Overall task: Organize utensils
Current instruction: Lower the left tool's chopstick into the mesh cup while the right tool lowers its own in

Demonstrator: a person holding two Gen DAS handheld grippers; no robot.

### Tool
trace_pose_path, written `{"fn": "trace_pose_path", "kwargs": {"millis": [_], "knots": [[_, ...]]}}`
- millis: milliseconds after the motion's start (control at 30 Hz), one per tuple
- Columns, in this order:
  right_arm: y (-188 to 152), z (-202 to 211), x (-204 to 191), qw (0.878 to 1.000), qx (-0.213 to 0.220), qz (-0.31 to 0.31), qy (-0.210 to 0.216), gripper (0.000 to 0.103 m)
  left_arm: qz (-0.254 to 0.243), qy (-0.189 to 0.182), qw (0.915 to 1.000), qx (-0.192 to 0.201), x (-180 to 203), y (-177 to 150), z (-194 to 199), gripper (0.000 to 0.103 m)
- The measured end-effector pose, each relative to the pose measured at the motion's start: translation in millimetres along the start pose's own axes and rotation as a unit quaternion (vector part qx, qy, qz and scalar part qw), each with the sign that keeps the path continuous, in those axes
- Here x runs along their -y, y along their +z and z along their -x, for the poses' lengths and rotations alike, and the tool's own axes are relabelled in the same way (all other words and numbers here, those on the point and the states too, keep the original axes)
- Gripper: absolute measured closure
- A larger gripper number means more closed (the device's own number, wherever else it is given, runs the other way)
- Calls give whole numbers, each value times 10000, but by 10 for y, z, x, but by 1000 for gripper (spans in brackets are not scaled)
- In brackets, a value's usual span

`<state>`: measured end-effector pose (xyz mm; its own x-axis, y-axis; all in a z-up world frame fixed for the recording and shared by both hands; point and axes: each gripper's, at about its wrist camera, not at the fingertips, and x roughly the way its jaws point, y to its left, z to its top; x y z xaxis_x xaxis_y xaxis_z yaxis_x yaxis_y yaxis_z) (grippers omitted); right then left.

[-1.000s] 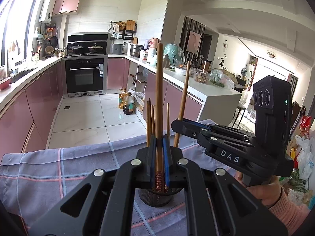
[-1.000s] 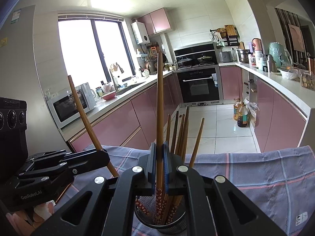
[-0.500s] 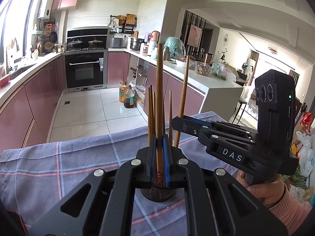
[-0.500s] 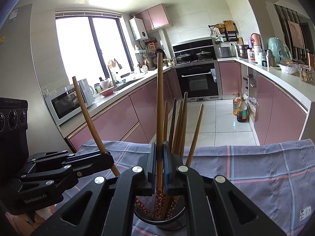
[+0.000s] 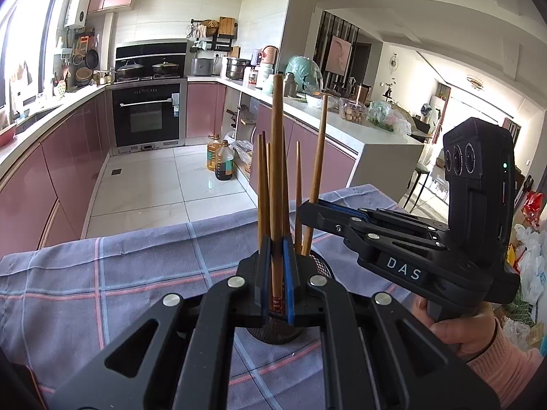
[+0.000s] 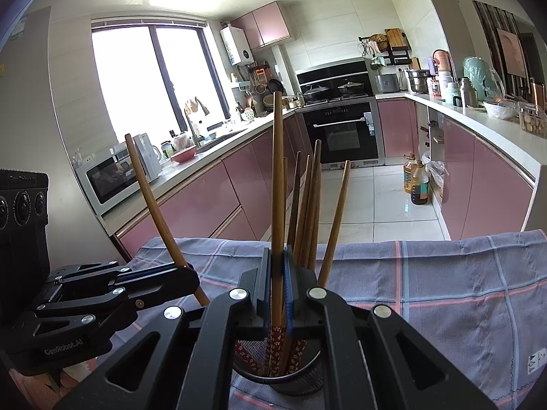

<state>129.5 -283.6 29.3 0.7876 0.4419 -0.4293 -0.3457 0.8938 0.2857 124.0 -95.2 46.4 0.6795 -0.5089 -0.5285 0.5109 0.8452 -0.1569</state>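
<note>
A black mesh holder (image 6: 277, 377) stands on the plaid cloth with several wooden chopsticks (image 6: 309, 205) upright in it. My right gripper (image 6: 277, 254) is shut on one chopstick (image 6: 277, 171), held upright, its patterned lower end reaching into the holder's mouth. My left gripper (image 5: 276, 244) is shut on another chopstick (image 5: 277, 143), upright just over the same holder (image 5: 275, 333). The left wrist view shows the right gripper (image 5: 304, 210) coming in from the right with its chopstick (image 5: 318, 157). Seen from the right wrist, the left gripper (image 6: 191, 275) holds its chopstick (image 6: 154, 212) tilted.
A grey-blue cloth with pink lines (image 5: 119, 273) covers the table; its far edge drops to the kitchen floor. A hand in a pink sleeve (image 5: 471, 328) holds the right gripper's handle. Plastic bags (image 5: 530, 266) lie at the far right.
</note>
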Motion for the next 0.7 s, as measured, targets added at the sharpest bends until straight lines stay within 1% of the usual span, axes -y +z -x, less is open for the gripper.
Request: {"fn": "trace_pose_path", "kwargs": {"millis": [400, 700], "knots": [[-80, -71, 46, 9999, -129, -72, -2, 97, -28, 5, 9999, -149, 4, -77, -86, 96], [-104, -81, 90, 9999, -113, -109, -8, 97, -50, 12, 9997, -227, 4, -99, -147, 95]]}}
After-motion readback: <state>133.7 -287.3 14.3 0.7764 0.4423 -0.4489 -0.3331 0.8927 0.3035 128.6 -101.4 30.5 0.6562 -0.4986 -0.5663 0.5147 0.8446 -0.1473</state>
